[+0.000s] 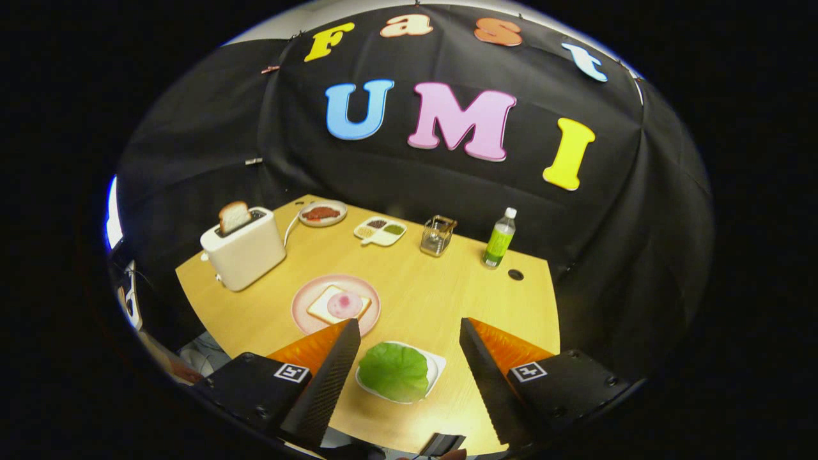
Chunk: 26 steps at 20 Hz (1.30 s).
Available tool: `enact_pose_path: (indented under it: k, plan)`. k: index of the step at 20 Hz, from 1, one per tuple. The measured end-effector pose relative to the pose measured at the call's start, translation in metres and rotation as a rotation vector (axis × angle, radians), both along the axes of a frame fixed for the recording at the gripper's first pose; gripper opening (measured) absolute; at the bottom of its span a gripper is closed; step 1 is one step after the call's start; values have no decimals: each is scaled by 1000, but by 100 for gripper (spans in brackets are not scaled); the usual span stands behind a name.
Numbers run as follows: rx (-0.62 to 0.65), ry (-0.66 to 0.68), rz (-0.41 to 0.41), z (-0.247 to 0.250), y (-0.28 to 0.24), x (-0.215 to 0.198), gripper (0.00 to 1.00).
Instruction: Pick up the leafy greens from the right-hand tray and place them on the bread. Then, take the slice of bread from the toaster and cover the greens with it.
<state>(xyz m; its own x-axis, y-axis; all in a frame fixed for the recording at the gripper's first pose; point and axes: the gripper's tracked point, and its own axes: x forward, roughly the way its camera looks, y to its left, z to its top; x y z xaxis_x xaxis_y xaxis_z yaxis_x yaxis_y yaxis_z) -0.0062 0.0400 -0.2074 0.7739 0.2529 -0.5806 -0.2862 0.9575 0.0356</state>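
Item: broad green lettuce leaf (393, 371), lying flat on a small white square tray (436, 368) on the wooden desk (434, 300); its long axis runs crosswise between my fingers. My tool (406, 342) is spread wide, holding nothing, one finger either side of the tray. Just beyond: round pink plate (303, 306) bearing a square bread slice (323, 305) topped with a pink round. Farther left: white toaster (246, 255), a bread slice (234, 216) upright in its slot. Far edge: dish of red food (323, 213), divided white dish (381, 230), glass jar (438, 236), green bottle (499, 239).
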Motion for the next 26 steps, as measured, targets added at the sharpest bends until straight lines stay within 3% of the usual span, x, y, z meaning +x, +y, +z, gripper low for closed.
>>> enact_pose_path:
  k: [4, 12, 20, 26]
  plan:
    - [12, 188, 76, -63, 14, -8, 98]
    - [-21, 446, 113, -169, 16, 0, 96]
    - [-106, 567, 200, -219, 32, -6, 92]
    - [-129, 628, 188, -227, 28, -12, 88]
